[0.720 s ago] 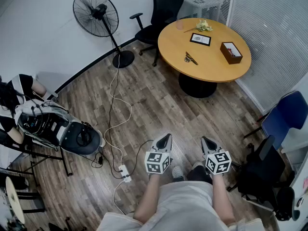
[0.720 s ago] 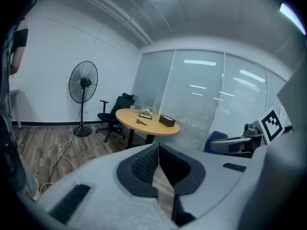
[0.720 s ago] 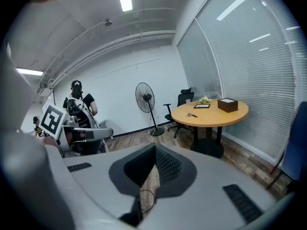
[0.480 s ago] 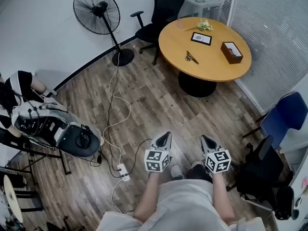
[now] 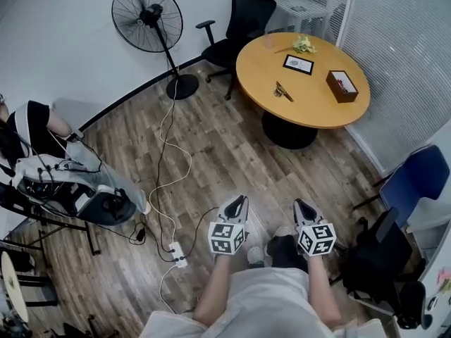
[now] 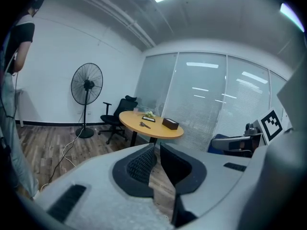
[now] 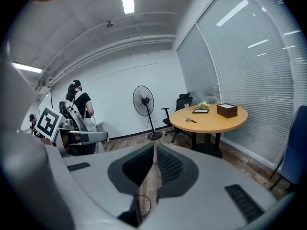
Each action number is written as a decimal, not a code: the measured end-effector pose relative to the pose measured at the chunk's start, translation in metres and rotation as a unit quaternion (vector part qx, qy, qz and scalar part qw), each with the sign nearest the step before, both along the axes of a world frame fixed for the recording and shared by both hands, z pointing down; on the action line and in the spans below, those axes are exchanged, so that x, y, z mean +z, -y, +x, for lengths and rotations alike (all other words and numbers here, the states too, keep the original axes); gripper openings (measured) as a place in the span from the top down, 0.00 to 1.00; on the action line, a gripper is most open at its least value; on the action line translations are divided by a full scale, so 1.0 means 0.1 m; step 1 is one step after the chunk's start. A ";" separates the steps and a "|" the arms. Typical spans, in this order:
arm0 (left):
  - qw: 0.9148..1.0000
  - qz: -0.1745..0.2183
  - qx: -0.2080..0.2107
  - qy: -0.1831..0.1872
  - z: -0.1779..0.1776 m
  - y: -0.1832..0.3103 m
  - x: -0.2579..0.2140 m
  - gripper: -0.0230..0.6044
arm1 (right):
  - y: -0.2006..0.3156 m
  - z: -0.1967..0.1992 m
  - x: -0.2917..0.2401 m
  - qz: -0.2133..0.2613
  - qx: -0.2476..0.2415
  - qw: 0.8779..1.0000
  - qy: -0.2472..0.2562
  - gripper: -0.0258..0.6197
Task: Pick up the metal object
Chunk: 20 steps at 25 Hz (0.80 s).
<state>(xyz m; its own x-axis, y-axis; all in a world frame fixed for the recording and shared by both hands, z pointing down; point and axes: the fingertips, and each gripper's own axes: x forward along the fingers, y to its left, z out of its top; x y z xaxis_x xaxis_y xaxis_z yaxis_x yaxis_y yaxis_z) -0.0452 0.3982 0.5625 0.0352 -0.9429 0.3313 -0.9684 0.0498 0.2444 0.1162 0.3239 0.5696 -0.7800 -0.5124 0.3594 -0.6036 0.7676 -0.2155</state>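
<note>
A small metal object (image 5: 282, 91) lies near the middle of the round wooden table (image 5: 324, 108) at the far right of the room; it also shows small on the tabletop as the metal object (image 6: 144, 125) and the metal object (image 7: 190, 120). Both grippers are held low in front of the person, far from the table. My left gripper (image 5: 244, 199) is shut with nothing between its jaws, tips touching (image 6: 156, 144). My right gripper (image 5: 297, 203) is shut and empty too (image 7: 155, 145).
On the table also lie a framed picture (image 5: 299, 64), a dark wooden box (image 5: 342, 86) and a small plant (image 5: 304, 44). A standing fan (image 5: 147, 8), a black office chair (image 5: 240, 24), a cable with power strip (image 5: 177, 254), a blue chair (image 5: 412, 185) and a person at left (image 5: 32, 136) surround the wooden floor.
The view has shifted slightly: table and fan sit a little further right and up. The equipment and person at left moved down-left. Both grippers stay shut in front of the body.
</note>
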 end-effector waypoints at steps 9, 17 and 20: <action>1.000 -0.022 0.010 0.006 0.07 0.14 0.19 0.79 | 0.17 0.02 0.32 -0.031 -0.012 0.999 0.002 0.78; 1.000 -0.021 0.011 -0.007 -0.12 0.74 0.14 0.78 | 0.67 -0.21 0.34 -0.051 -0.021 0.998 0.014 0.71; 1.000 -0.019 0.023 -0.008 -0.11 1.07 0.12 0.78 | 0.97 -0.21 0.31 -0.048 -0.012 0.999 0.016 0.71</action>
